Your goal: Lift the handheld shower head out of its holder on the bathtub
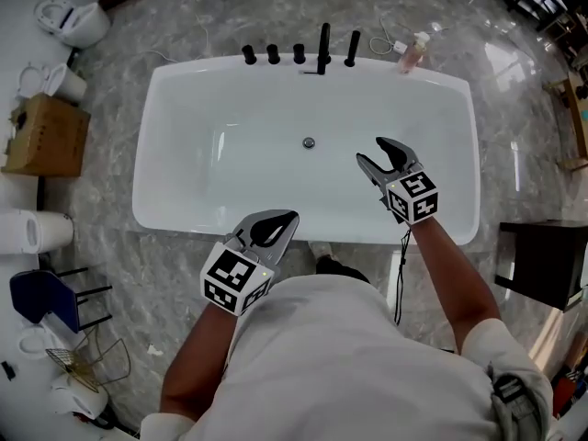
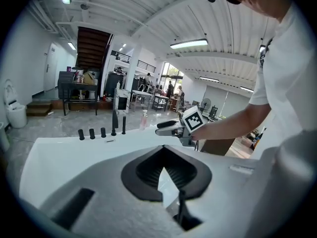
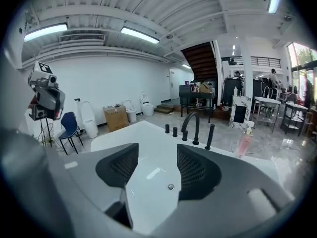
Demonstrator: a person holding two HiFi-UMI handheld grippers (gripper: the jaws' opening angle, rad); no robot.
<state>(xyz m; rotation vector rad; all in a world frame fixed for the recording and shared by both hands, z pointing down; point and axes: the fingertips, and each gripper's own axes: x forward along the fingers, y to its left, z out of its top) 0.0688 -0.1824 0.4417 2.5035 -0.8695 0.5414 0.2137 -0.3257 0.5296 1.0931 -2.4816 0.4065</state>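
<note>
The black handheld shower head [image 1: 353,49] stands upright in its holder on the far rim of the white bathtub [image 1: 175,81], just right of the black faucet spout [image 1: 323,49]. It also shows as a slim black stick, the shower head [image 3: 210,136], and smaller as the shower head [image 2: 123,125]. My right gripper [image 1: 381,157] hovers open over the tub's right half, well short of the fixtures, with nothing between its jaws; it is the right gripper [image 3: 156,162] in its own view. My left gripper [image 1: 271,228] hangs shut and empty at the near rim, the left gripper [image 2: 163,170].
Three black knobs [image 1: 273,54] sit left of the spout. A pink bottle [image 1: 413,53] stands on the far right rim. Toilets [image 1: 78,21], a cardboard box [image 1: 46,136] and a blue chair [image 1: 41,297] line the left; a dark cabinet [image 1: 542,260] is at the right.
</note>
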